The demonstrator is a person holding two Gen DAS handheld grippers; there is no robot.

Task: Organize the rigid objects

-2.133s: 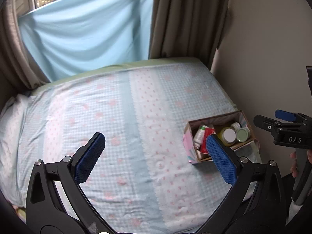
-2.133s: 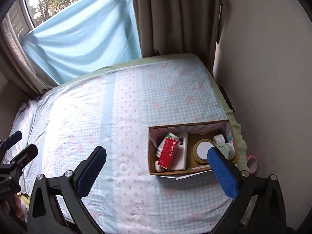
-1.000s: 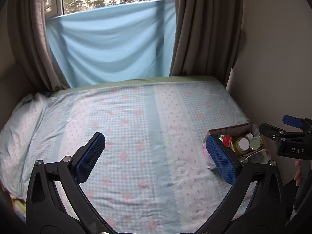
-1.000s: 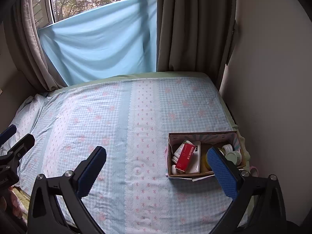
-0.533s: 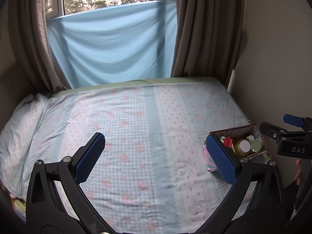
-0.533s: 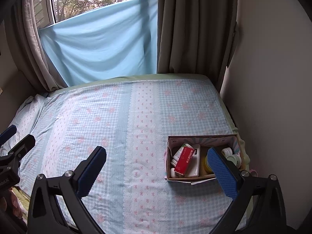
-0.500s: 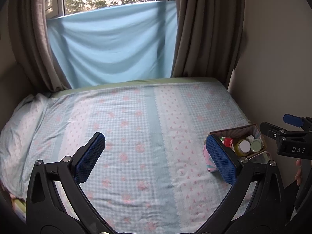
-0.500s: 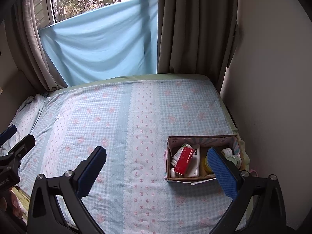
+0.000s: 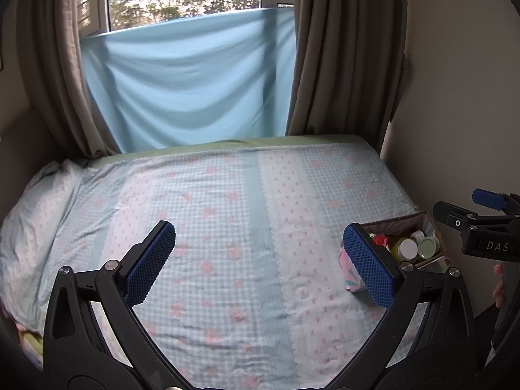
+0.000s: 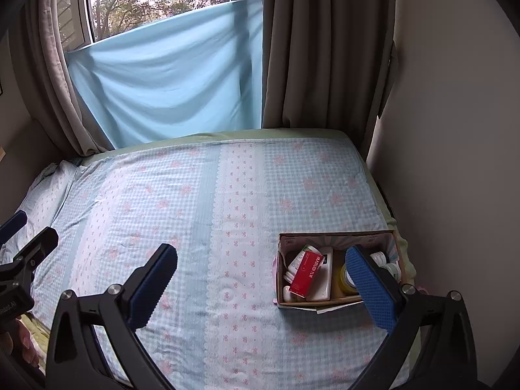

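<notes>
Left gripper (image 9: pixel 260 263) hangs over the bed (image 9: pixel 227 227), jaws spread wide, nothing between the blue pads (image 9: pixel 151 263); only checked bedsheet (image 9: pixel 208 195) shows in the gap. Just beyond its right-hand finger sits the cardboard box (image 9: pixel 403 222), near the bed's right edge by the wall, partly hidden behind that pad. Visible in it from this view: a yellow jar with white lid (image 9: pixel 406 247), a jar with pale green lid (image 9: pixel 428 247), a bit of red. Further right, the right gripper (image 9: pixel 477 224) enters at frame edge, held by a hand (image 9: pixel 499 284). Right wrist view: right gripper (image 10: pixel 263 279) also gaping, empty, sheet between the fingers. Box (image 10: pixel 334 237) lies under and just inside its right-hand finger, which covers the box's right part. Contents left of that pad: red carton (image 10: pixel 307 273) tilted on a white case (image 10: pixel 323 276), a white bottle (image 10: pixel 300 258) leaning behind it, yellow jar (image 10: pixel 343 276) partly hidden by the pad. Beyond the pad: white-capped containers (image 10: pixel 386 261), details unclear. Far end: blue cloth (image 10: pixel 169 78) across the window, brown curtains (image 10: pixel 325 48) either side.
</notes>
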